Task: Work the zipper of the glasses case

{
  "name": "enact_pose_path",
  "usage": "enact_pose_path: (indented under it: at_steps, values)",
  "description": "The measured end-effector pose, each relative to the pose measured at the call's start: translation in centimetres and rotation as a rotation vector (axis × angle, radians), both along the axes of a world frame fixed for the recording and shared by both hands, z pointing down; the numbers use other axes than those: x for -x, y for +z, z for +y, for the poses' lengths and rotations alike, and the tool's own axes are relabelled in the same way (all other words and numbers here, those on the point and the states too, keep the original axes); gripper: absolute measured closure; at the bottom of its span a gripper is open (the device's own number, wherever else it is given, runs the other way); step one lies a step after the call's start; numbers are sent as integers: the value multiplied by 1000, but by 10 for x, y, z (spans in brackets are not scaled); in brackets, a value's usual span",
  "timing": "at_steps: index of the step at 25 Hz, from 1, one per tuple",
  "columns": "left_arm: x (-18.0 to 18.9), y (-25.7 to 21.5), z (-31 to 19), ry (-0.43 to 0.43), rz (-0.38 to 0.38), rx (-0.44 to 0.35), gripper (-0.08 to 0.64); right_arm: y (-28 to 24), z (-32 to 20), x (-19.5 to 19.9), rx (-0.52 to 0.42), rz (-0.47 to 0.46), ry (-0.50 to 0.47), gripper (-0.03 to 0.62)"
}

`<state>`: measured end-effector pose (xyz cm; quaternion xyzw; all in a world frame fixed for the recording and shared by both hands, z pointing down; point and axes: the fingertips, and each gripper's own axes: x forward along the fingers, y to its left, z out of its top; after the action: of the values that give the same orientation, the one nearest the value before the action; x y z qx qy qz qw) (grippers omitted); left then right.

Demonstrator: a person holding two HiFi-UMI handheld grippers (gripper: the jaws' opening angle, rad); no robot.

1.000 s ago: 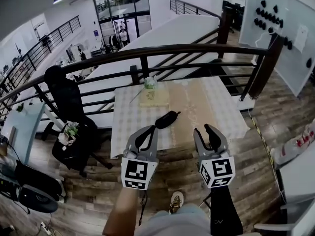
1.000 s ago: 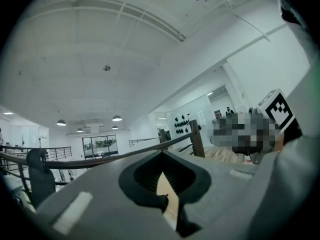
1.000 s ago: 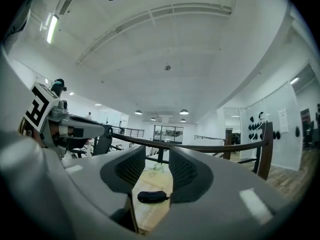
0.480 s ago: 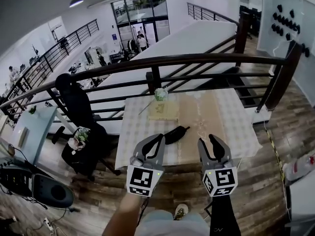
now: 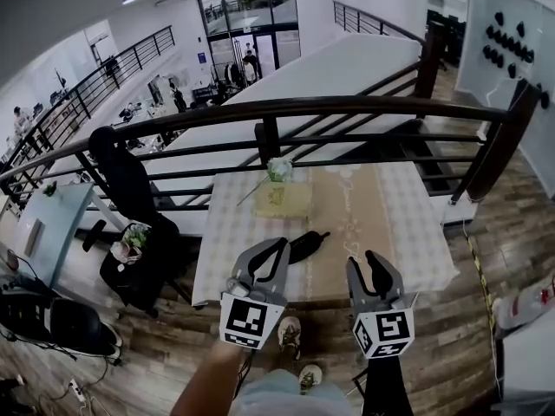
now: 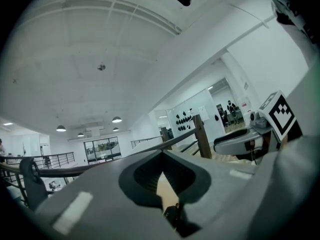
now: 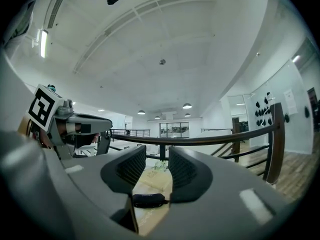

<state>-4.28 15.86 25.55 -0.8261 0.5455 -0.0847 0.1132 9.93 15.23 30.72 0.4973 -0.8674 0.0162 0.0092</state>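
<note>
Holds the left gripper (image 5: pixel 276 248) and the right gripper (image 5: pixel 362 260) side by side, about level, before the near edge of the table (image 5: pixel 408 224), both pointed toward its far side. Has the left one's jaws closed tip to tip on nothing, the right one's jaws parted and empty. Reaches forward with a bare left forearm (image 5: pixel 204 380) and a dark-sleeved right arm (image 5: pixel 386 388).

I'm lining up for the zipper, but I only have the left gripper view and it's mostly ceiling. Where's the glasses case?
Observer: The glasses case lies on the table, near its front edge.
Operator: Is either gripper touching it?
Observer: No. The left hand-held gripper and the right hand-held gripper are both held in the air short of it.
Operator: Is the right one open?
Observer: Yes, its jaws are apart with nothing between them.
</note>
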Motion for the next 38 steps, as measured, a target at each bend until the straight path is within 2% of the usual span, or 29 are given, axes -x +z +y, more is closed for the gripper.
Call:
enact_pose_path:
  at_steps: [7,13,22,29,38]
  values:
    - [9,5,-48,38,41,-5,551,2,-47,22,-5,49,-17,423]
    - [20,6,-111,72,44,-20,546,-3,-109,42,-5,68,-19,423]
    - [43,24,-198,104,70,19,546,5,-188,69,24,114,-7,422]
    - [51,42,-229,127,52,45,546,23,-216,83,53,122,-16,420]
    - [51,68,-250,81,44,112,546,36,-245,90,57,170,-91,420]
